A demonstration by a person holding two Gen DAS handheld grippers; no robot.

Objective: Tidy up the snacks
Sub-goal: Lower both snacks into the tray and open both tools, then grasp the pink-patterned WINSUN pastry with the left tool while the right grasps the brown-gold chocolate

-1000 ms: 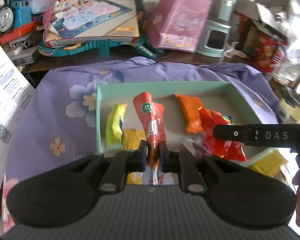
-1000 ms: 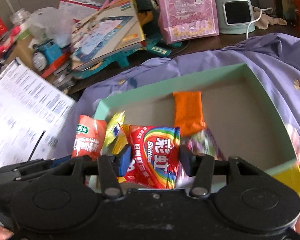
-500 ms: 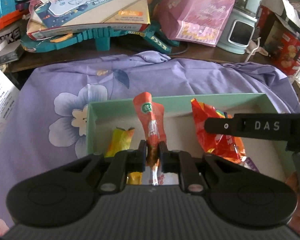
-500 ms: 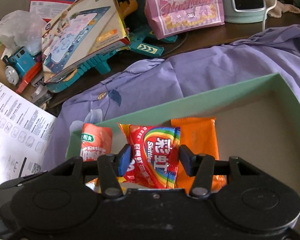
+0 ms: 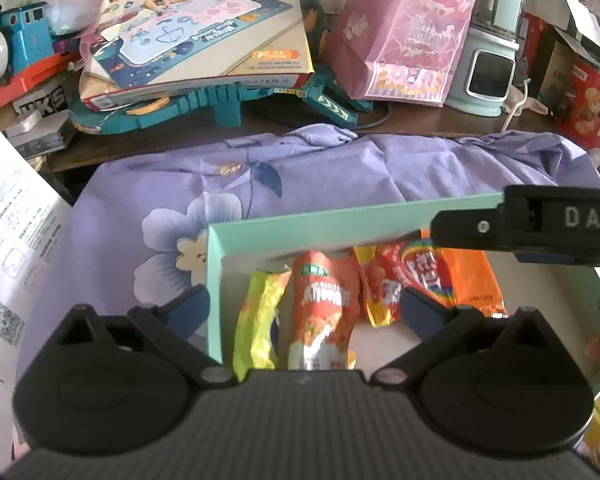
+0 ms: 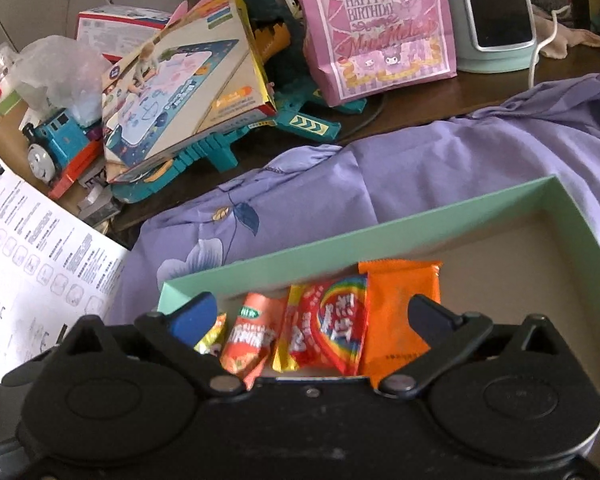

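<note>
A mint-green box [image 5: 324, 222] [image 6: 380, 236] sits on a purple flowered cloth. Inside, side by side along its far left end, lie a yellow-green packet [image 5: 258, 320], an orange-red snack packet [image 5: 324, 312] [image 6: 252, 334], a red rainbow Skittles packet [image 5: 416, 276] [image 6: 332, 328] and an orange packet [image 5: 470, 276] [image 6: 400, 308]. My left gripper [image 5: 304, 312] is open and empty above the orange-red packet. My right gripper [image 6: 312, 318] is open and empty above the Skittles packet; its body also shows in the left wrist view [image 5: 540, 226].
Behind the cloth [image 5: 340, 168] the table is crowded: a blue toy train [image 5: 12, 46], a boxed drawing mat [image 5: 200, 36], a pink birthday bag [image 6: 372, 24], a pale green appliance [image 6: 492, 16]. A white printed sheet [image 6: 28, 248] lies at left.
Both grippers have opened and let go: the orange-red packet from the left and the Skittles packet from the right now lie in the box. Both grippers have drawn back slightly.
</note>
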